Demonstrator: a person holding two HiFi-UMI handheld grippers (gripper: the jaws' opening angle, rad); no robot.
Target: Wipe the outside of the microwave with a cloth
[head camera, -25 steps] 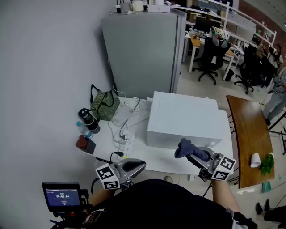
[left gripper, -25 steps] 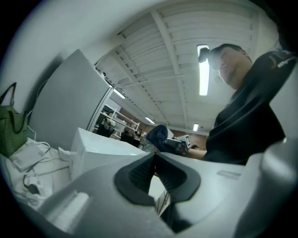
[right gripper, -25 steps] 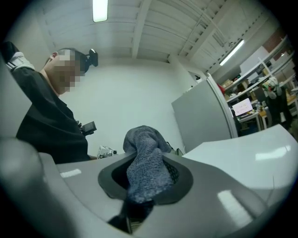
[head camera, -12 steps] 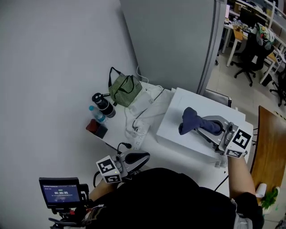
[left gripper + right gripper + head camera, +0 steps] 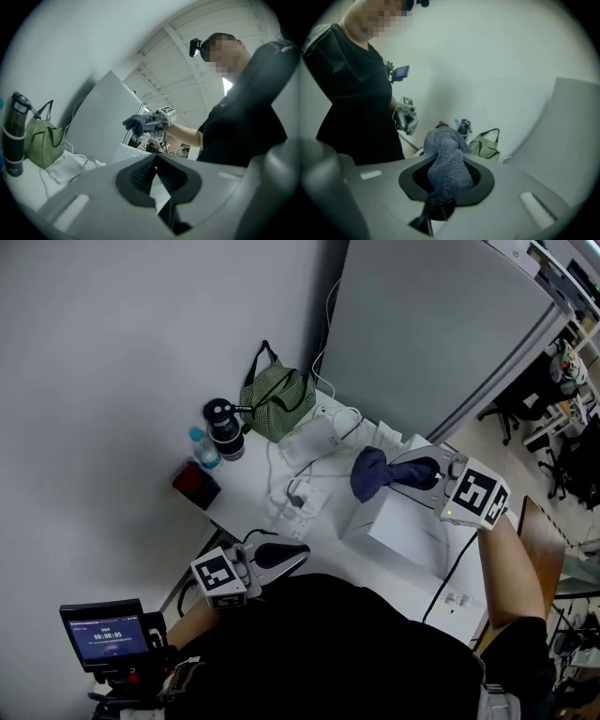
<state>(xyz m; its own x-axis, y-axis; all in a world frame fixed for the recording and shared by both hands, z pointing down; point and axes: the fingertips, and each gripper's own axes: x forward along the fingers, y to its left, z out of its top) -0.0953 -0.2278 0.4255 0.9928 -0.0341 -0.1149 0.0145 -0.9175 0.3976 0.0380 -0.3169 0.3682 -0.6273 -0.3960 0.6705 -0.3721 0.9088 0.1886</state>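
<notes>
The left gripper (image 5: 292, 555) hung low and close against the torso, pointing to the person's right, its jaws pressed together with nothing between them. The right gripper (image 5: 405, 474) was held out well ahead on a bare, outstretched forearm (image 5: 511, 563), its marker cube facing up, and its jaws were clamped on a bunched cloth (image 5: 371, 474) that stuck out past their tips.

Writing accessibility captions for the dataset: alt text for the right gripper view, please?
The right gripper is shut on a bunched blue-grey cloth that sticks out past its jaws. Beyond are a person in a dark shirt holding the left gripper, a green bag and a dark bottle.
</notes>
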